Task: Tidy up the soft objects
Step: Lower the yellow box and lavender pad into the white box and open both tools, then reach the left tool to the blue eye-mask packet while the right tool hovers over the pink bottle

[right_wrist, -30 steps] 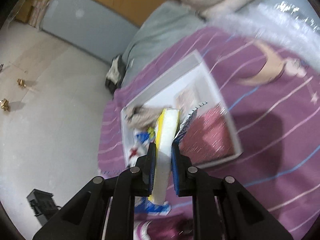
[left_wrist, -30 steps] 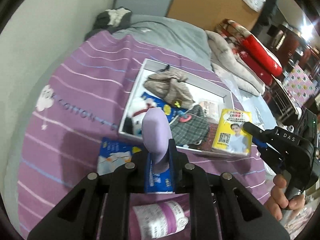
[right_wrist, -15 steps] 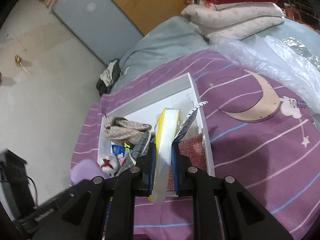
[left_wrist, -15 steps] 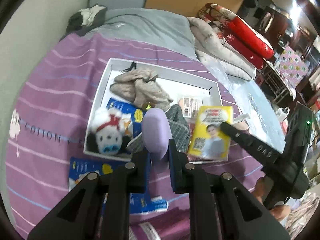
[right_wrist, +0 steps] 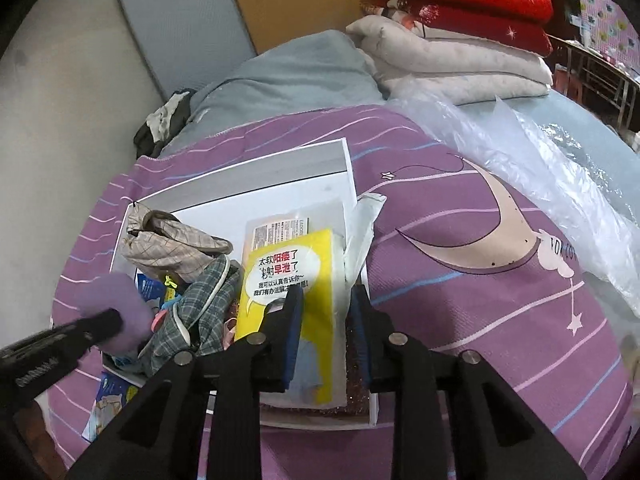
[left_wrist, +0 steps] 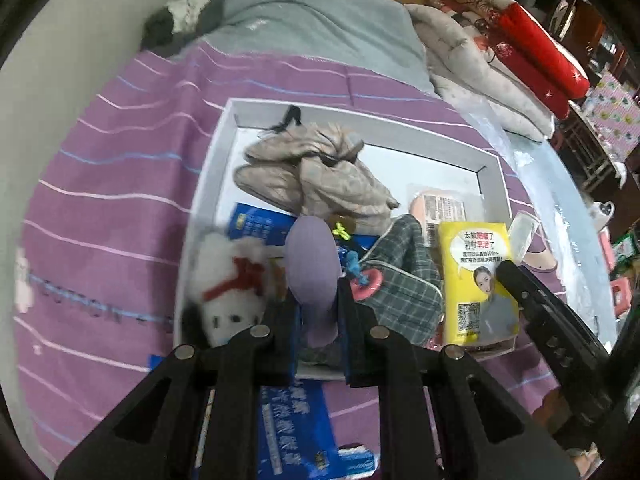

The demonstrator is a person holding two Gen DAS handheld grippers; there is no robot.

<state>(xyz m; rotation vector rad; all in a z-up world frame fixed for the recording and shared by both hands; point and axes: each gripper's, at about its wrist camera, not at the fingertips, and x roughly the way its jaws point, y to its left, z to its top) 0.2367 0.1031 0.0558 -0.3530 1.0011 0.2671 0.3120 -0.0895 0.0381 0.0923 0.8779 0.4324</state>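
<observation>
A white shallow box lies on the purple striped bedspread. My left gripper is shut on a lilac oval soft pad, which hangs over the box's near side above a white plush toy and a plaid pouch. In the right wrist view the lilac pad shows at the left. My right gripper is over the box's right end with its jaws opening. The yellow tissue pack lies flat, face up, below and between them, and the pads do not press on it.
A beige cloth bag fills the box's far left part. Blue packets lie on the bedspread in front of the box. A clear plastic sheet and folded quilts lie to the right, a grey blanket behind.
My left gripper carried the lilac pad forward and down over the box. My right gripper rolled, the yellow pack went from on edge to lying flat, and the jaws spread.
</observation>
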